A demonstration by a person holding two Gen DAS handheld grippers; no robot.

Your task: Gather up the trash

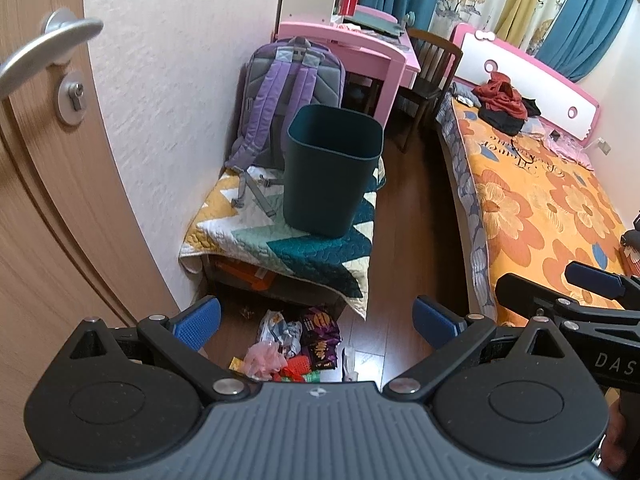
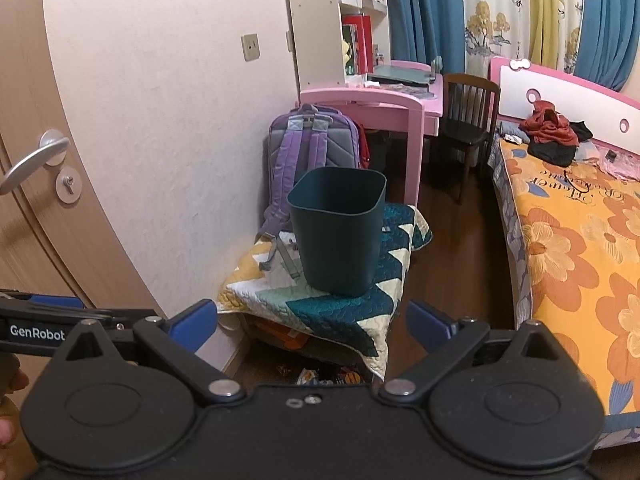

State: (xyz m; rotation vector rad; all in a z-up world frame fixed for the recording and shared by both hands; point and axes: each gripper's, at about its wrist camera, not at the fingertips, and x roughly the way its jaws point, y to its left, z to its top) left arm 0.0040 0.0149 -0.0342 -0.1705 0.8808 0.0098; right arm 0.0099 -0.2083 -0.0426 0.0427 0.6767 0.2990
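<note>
A dark teal waste bin (image 1: 332, 172) (image 2: 338, 230) stands upright on a quilt-covered low stand (image 1: 320, 256) (image 2: 340, 312). On the wood floor in front of that stand lies a heap of trash (image 1: 292, 344): snack wrappers, a pink bag, red and green scraps. In the right wrist view only a few wrappers (image 2: 316, 376) show under the quilt's edge. My left gripper (image 1: 316, 320) hangs open above the heap, nothing between its blue pads. My right gripper (image 2: 312, 322) is open too, held higher, facing the bin. It also shows at the right (image 1: 560, 292).
A purple backpack (image 1: 280, 100) leans on the wall behind the bin. A pink desk (image 1: 360, 52) and dark chair (image 1: 432, 76) stand beyond. A bed with an orange floral cover (image 1: 540, 208) fills the right. A wooden door (image 1: 40, 200) is at the left.
</note>
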